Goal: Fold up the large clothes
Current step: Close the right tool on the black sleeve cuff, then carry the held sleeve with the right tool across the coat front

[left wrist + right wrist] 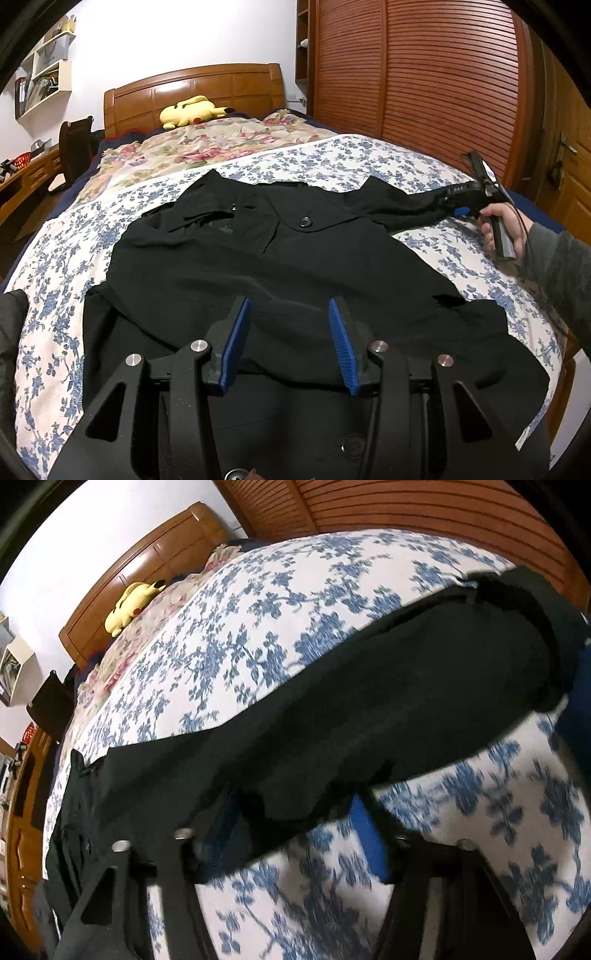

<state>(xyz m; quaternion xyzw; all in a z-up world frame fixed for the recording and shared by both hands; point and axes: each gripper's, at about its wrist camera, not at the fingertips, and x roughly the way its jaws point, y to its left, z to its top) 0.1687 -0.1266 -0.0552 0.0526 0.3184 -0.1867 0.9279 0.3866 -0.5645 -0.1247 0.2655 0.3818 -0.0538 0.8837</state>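
i am spreading a black coat [280, 266] flat on the bed [66, 295], front side up with its buttons showing, because a garment this big needs to lie smooth before any fold can land straight. my left gripper [288, 339] is hovering over the lower body of the coat with its blue pads [236, 343] well apart and nothing between them; i am keeping it there, i think, so it is ready to pin or pinch the hem once the sleeve is sorted. my right gripper [295, 827] is working at the far end of the coat's right sleeve [369, 709], which is stretching out sideways across the blue-flowered sheet [258, 627], away from the body. in the right wrist view the cuff end of the sleeve is draping over the fingers and hiding the gap, and the view is smeared, so i cannot tell whether the gripper is clamped on the cloth or merely under it. from the left wrist view my right hand [502, 229] is holding that gripper low at the sleeve tip. judging by the layout, the sleeve is being held straight so it can next be carried inward over the chest. the yellow plush toy [192, 110] by the headboard is well clear.
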